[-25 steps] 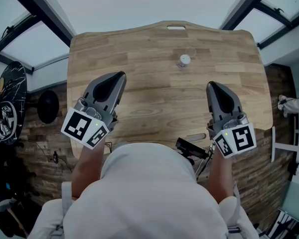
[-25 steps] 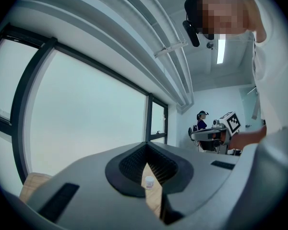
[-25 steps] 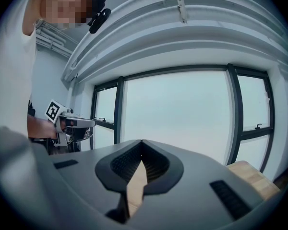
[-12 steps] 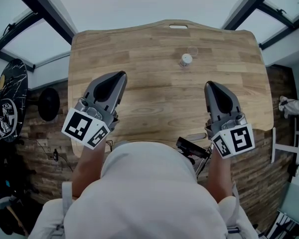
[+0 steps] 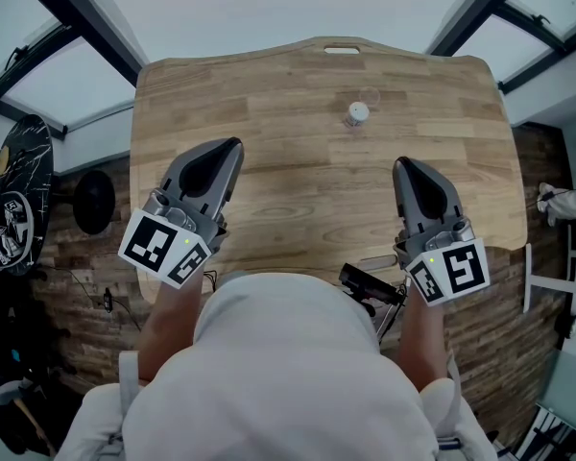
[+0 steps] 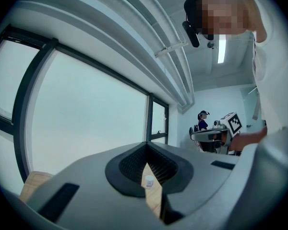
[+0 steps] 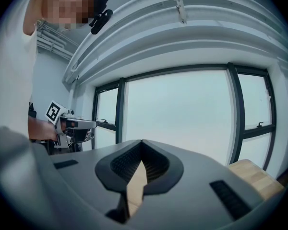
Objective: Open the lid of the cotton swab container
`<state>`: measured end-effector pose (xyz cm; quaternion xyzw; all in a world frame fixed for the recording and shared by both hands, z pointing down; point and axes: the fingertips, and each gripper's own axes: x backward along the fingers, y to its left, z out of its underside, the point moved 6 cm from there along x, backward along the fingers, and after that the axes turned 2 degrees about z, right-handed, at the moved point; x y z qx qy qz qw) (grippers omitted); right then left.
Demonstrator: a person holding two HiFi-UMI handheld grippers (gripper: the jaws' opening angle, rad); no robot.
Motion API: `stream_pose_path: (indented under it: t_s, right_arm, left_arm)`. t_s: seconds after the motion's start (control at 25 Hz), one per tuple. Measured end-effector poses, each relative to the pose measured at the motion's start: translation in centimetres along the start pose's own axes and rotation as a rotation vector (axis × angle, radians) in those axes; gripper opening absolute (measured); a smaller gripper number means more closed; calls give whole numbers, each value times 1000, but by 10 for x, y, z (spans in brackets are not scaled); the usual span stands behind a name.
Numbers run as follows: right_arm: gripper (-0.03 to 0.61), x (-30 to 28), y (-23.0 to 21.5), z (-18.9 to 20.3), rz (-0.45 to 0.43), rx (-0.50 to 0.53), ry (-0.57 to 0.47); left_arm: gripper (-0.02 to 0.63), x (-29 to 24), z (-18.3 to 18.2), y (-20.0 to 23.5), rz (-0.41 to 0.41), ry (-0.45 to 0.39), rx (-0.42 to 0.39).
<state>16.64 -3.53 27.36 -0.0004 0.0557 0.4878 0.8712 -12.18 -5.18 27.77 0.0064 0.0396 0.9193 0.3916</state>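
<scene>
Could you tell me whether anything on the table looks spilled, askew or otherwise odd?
Nothing stands out: the cotton swab container stands upright on the wooden table, and nothing looks spilled around it.

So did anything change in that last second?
Barely. The right gripper drifted slightly left; nothing was grabbed or released. The left gripper stayed put, both stayed shut and empty, and the cotton swab container sat untouched on the table.
</scene>
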Motion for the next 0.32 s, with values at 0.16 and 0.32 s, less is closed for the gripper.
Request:
stream_pose_path:
  t_s: [0.16,0.32]
  right_arm:
    - [19,1,0,1,1,1,0]
    - [18,1,-1,2,2,2,-1]
  left_arm:
    - [12,0,1,0,0,1,0]
    - [12,-1,2,-1,0,1,-1]
